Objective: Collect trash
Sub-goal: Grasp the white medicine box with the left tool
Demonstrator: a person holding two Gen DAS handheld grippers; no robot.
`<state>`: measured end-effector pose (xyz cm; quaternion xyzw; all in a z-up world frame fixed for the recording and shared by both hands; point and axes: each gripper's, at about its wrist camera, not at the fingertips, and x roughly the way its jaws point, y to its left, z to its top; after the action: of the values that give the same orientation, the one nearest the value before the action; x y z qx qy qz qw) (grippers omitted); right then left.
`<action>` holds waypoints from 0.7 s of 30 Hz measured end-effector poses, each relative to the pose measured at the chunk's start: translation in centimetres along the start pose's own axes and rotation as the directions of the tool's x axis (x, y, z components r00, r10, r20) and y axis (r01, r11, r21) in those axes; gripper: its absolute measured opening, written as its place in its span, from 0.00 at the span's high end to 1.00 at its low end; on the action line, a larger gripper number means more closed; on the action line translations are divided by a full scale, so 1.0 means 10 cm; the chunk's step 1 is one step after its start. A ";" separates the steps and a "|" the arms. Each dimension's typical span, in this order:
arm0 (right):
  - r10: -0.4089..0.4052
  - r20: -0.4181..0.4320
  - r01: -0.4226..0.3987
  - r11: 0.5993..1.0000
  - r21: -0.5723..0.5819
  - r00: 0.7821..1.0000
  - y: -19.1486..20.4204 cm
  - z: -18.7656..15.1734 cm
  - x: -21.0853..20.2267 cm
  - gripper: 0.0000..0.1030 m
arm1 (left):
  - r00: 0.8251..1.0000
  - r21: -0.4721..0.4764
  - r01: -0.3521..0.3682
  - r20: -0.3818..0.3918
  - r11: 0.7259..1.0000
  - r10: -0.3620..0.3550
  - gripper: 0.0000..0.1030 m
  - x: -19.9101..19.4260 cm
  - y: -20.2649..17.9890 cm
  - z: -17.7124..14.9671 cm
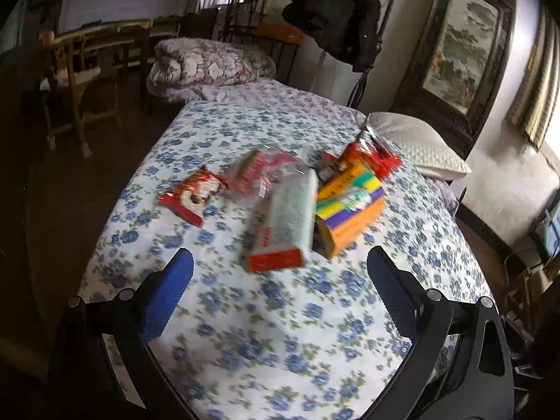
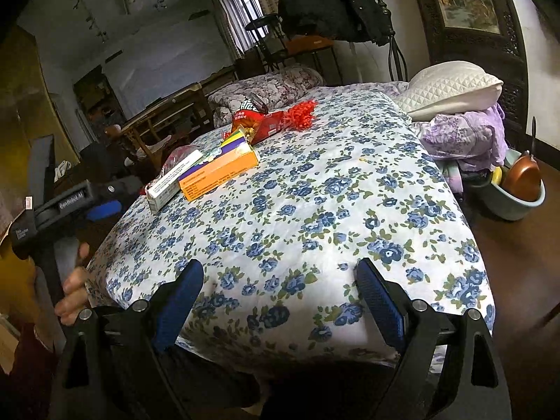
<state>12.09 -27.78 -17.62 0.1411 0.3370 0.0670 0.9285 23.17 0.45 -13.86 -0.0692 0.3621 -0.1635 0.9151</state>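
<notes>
Trash lies on a bed with a blue-flowered sheet [image 1: 273, 315]. In the left wrist view I see a red snack wrapper [image 1: 190, 192], a clear bag with red packaging [image 1: 266, 171], a long pale box with a red end [image 1: 283, 224], an orange-yellow-purple box [image 1: 350, 206] and a red snack bag [image 1: 371, 154]. My left gripper [image 1: 280, 262] is open and empty just short of the pale box. My right gripper [image 2: 280, 273] is open and empty over the sheet [image 2: 315, 192], well short of the pale box [image 2: 173, 180] and orange box [image 2: 217, 173]. The left gripper [image 2: 84, 199] shows at the left.
A white pillow [image 2: 451, 87] and purple cloth [image 2: 469, 136] lie at the bed's right. A folded floral quilt [image 1: 210, 63] sits at the far end. A basin with a pan [image 2: 514, 189] stands on the floor. Wooden chairs [image 1: 77, 80] stand left.
</notes>
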 end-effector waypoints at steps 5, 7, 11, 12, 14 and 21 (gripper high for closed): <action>-0.001 -0.002 0.001 1.000 -0.002 1.000 0.00 0.00 0.00 0.14 | 0.997 -0.072 0.049 -0.053 0.996 -0.053 0.07 0.24 0.16 0.12; -0.001 -0.002 0.001 1.000 -0.003 1.000 0.00 0.00 0.00 0.14 | 0.995 -0.097 0.063 -0.068 0.993 -0.070 0.07 0.34 0.18 0.15; -0.001 -0.003 0.001 1.000 -0.004 1.000 0.01 0.01 0.01 0.13 | 0.992 -0.124 0.072 -0.095 0.990 -0.084 0.07 0.52 0.21 0.21; -0.001 -0.004 0.001 1.000 -0.005 1.000 0.01 0.01 0.01 0.13 | 0.992 -0.123 0.070 -0.098 0.990 -0.082 0.07 0.55 0.20 0.21; -0.001 -0.004 0.001 1.000 -0.006 1.000 0.01 0.01 0.01 0.12 | 0.991 -0.123 0.057 -0.112 0.991 -0.071 0.09 0.60 0.19 0.21; 0.001 -0.002 -0.001 1.000 0.003 1.000 0.02 0.01 0.02 0.10 | 0.992 -0.059 0.078 -0.099 0.995 -0.084 0.45 0.60 0.01 0.15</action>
<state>12.29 -27.53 -17.63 0.1426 0.3377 0.0670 0.9280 28.29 -1.51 -16.64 -0.1005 0.4093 -0.1938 0.8859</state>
